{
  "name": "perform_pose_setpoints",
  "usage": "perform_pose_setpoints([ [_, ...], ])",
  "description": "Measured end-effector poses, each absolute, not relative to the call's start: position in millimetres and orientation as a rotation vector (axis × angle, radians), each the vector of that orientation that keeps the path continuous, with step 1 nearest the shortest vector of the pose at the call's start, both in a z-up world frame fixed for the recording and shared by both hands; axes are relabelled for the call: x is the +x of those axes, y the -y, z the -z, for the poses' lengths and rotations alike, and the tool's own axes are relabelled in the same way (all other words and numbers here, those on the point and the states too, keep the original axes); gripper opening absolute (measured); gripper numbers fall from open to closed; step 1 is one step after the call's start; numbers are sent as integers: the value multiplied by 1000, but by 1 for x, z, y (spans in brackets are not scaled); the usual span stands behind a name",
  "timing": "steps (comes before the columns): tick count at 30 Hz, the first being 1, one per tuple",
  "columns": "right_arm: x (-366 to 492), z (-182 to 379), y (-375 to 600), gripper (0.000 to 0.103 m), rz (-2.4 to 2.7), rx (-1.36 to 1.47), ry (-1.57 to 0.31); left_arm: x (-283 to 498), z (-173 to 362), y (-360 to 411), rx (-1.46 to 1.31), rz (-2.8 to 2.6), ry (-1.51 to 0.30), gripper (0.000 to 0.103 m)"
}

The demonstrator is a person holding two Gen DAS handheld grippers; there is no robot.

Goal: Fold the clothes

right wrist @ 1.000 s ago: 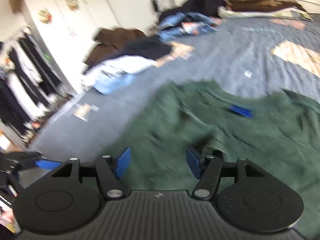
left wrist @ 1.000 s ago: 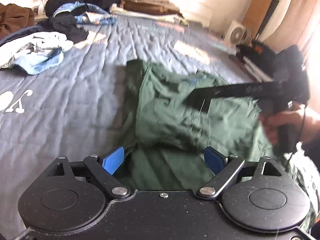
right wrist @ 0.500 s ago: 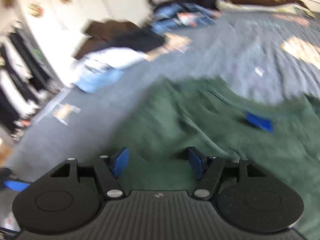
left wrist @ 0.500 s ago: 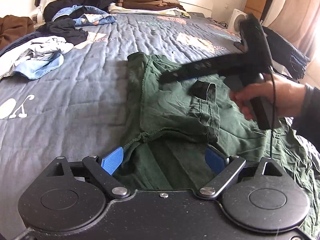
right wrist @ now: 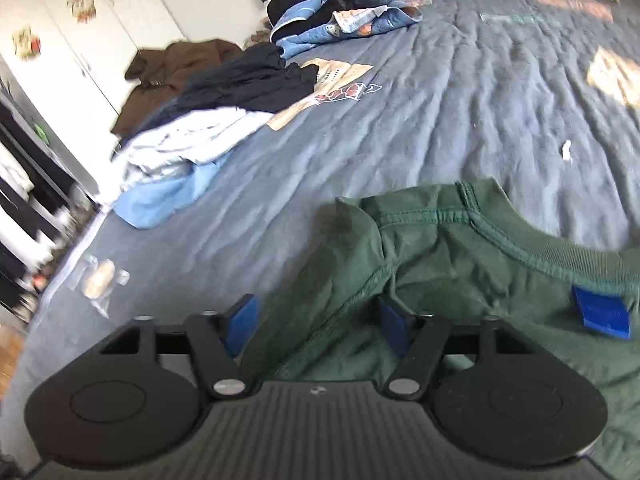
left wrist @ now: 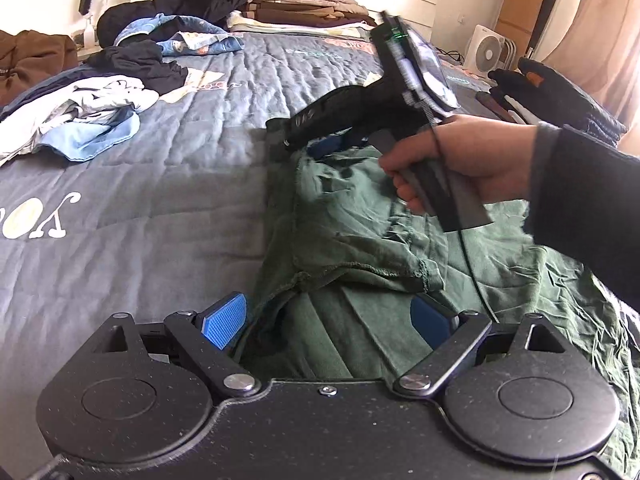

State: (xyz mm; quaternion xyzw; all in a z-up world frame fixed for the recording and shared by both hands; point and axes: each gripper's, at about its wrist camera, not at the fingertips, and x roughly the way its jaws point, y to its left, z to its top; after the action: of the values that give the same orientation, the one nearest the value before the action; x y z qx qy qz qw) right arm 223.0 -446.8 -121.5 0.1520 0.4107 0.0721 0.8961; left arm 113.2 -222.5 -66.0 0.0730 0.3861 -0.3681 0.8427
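Note:
A dark green T-shirt [left wrist: 360, 216] lies crumpled on the blue-grey quilt [left wrist: 160, 200], one sleeve folded over its body. My left gripper [left wrist: 326, 322] is open at the shirt's near hem, with cloth lying between its blue pads. A hand [left wrist: 460, 160] holds my right gripper [left wrist: 316, 140] low over the shirt's far left corner. In the right wrist view the right gripper [right wrist: 318, 326] is open over the shoulder seam of the T-shirt [right wrist: 460, 264], beside the ribbed collar [right wrist: 560, 252] and a blue label [right wrist: 602, 316].
Loose clothes lie at the left of the bed: a white and light blue pile [left wrist: 80, 120] and a black garment [left wrist: 140, 64]. A folded stack [left wrist: 304, 8] sits by the headboard. A fan [left wrist: 490, 50] and dark items [left wrist: 560, 92] stand on the right. White wardrobe doors [right wrist: 80, 20] are beyond the bed.
The right gripper has swung from over the shirt's middle to its far left shoulder and come down close to the cloth. The left gripper has stayed at the hem.

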Motion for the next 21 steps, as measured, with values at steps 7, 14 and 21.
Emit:
perform_pose_setpoints([
  [7, 228, 108, 439, 13, -160, 330, -773, 113, 64, 221, 147, 770, -804, 90],
  [14, 256, 102, 410, 34, -186, 360, -779, 117, 65, 218, 161, 732, -810, 90],
  [21, 230, 64, 415, 58, -297, 393, -720, 121, 63, 211, 146, 707, -791, 90],
])
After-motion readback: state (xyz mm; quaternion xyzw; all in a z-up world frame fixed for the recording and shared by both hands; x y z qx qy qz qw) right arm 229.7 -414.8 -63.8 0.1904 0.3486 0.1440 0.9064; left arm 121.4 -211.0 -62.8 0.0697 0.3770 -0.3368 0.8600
